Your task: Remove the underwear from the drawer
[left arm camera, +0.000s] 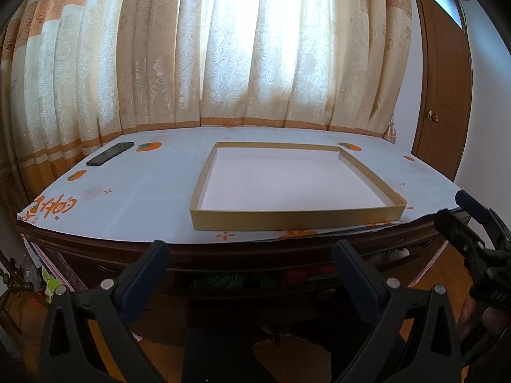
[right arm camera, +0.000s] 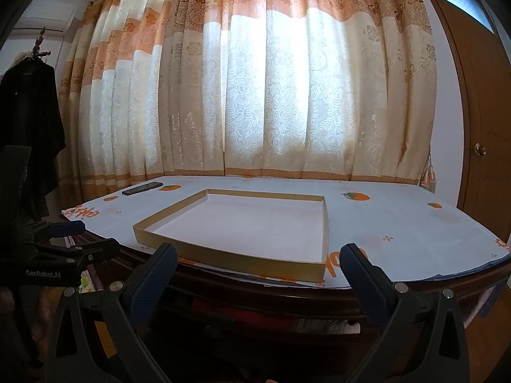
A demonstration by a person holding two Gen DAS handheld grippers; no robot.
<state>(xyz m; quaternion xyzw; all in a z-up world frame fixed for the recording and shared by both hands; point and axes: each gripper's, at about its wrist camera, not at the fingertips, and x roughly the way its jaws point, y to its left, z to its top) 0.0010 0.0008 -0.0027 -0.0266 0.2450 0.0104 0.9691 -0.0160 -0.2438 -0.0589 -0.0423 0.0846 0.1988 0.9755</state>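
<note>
Under the dark wooden table edge a drawer (left arm camera: 255,301) stands pulled out a little. Folded clothes show in its gap: green fabric (left arm camera: 223,281), red fabric (left arm camera: 297,276), and in the right wrist view red fabric (right arm camera: 230,311) and white fabric (right arm camera: 332,325). I cannot tell which piece is underwear. My left gripper (left arm camera: 250,252) hovers in front of the table edge above the drawer, open and holding nothing. My right gripper (right arm camera: 260,255) is also open and holding nothing, at the same height to the right. Each gripper shows in the other's view: right gripper (left arm camera: 460,210), left gripper (right arm camera: 89,236).
A shallow cardboard tray (left arm camera: 293,218) lies on the white tablecloth with orange fruit prints (left arm camera: 127,191). A black phone (left arm camera: 110,153) rests at the far left corner. Curtains hang behind the table. A wooden door (left arm camera: 447,95) is at the right, and a dark garment (right arm camera: 28,127) hangs at the left.
</note>
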